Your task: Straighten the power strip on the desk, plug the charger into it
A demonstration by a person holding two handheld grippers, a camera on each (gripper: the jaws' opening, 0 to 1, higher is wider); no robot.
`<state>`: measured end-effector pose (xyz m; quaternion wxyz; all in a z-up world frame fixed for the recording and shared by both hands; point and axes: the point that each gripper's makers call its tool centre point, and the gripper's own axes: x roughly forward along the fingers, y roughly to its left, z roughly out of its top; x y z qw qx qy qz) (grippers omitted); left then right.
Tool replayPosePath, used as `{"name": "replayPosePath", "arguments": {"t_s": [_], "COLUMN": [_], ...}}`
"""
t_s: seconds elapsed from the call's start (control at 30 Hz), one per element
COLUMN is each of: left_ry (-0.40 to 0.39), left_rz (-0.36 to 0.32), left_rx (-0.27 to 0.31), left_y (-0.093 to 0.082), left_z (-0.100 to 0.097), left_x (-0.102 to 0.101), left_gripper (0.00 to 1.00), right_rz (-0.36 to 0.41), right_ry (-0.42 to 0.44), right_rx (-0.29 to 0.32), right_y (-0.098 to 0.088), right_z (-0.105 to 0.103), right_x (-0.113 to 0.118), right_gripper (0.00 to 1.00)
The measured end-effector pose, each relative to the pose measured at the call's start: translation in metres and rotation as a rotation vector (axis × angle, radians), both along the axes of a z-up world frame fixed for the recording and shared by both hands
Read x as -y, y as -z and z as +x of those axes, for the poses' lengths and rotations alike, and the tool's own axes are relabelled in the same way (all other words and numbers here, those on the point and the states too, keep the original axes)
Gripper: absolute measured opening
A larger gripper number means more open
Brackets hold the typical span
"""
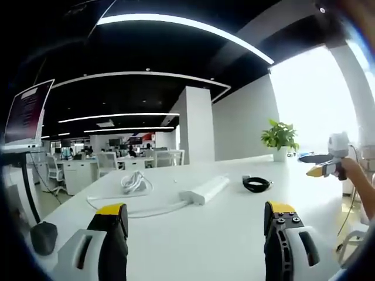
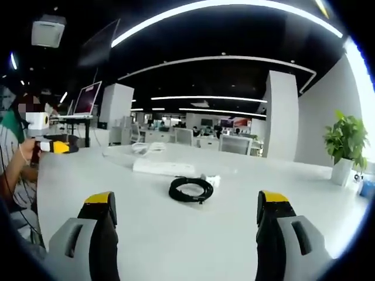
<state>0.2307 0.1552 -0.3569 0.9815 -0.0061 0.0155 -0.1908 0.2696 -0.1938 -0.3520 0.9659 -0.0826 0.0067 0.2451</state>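
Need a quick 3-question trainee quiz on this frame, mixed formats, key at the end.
1. True or false: the left gripper is shut on the power strip.
2. Multiple choice: the coiled black cable lies A) on top of the power strip, B) on the desk beside the power strip, apart from it, C) between the right gripper's jaws.
3. Fill in: the white cord sits bundled on the ____.

Key
1. False: both grippers are open and hold nothing.
2. B
3. desk

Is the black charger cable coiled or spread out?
Coiled: the black cable lies in a tight loop on the desk, beside the white power strip, not plugged in.
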Motion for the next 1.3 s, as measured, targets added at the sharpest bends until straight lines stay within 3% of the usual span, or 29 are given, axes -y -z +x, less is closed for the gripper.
{"name": "replayPosePath", "arguments": {"t_s": [0.63, 0.9, 1.13, 1.3], "left_ry": [0.039, 0.045, 0.089, 0.073], "left_rz": [-0.004, -0.012, -0.011, -0.018], "left_rx": [-0.004, -0.007, -0.022, -0.034], "left_y": [-0.013, -0.016, -0.011, -0.006], "left_z": [0.032, 0.049, 0.063, 0.072], "left_x": [-0.001, 0.004, 0.018, 0.018], "left_gripper": [0.99, 0.99, 0.99, 0.99], "right_rz": [-0.008, -0.022, -0.048, -0.066], "right_ry": [-0.098, -0.137, -0.191, -0.204], "right_rx": [-0.021, -0.019, -0.045, -0.064], "right_y": [-0.019, -0.024, -0.017, -0.007], "right_z": [0.048, 0.067, 0.088, 0.093], "right_x": [-0.011, -0.026, -0.044, -0.051], "right_gripper": [1.0, 1.0, 1.0, 1.0]}}
